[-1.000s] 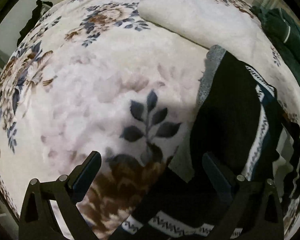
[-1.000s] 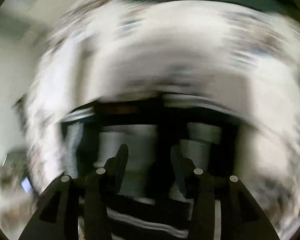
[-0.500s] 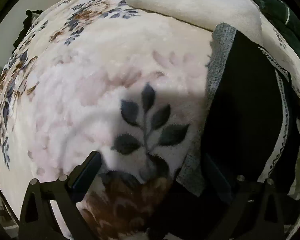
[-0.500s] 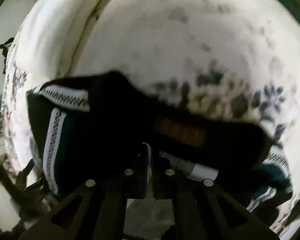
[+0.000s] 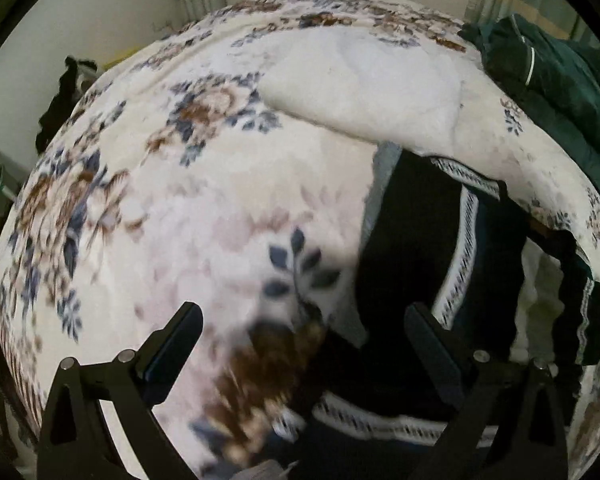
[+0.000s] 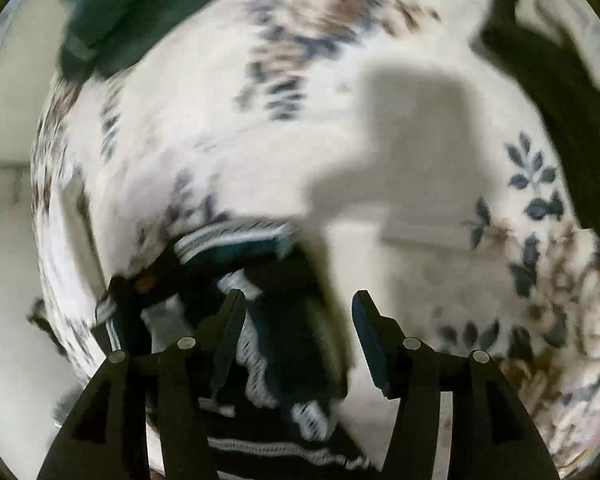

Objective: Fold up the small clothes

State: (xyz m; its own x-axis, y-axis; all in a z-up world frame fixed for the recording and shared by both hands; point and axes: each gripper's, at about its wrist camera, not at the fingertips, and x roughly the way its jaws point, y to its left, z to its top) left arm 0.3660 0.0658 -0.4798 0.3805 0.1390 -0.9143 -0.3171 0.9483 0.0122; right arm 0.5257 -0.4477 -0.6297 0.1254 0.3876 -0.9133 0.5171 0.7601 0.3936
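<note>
Floral blanket now shows more widely; my right tool has let go of the black garment, fingers apart, and my left tool stays spread wide.

Plush fleecy floral blanket, soft dark knit garment with woven trim, matt black plastic tongs

Garment lies on blanket, right of centre in left wrist view; folded cloth behind it; jacket at far right edge; right wrist view: garment low left, jacket upper left.
</note>
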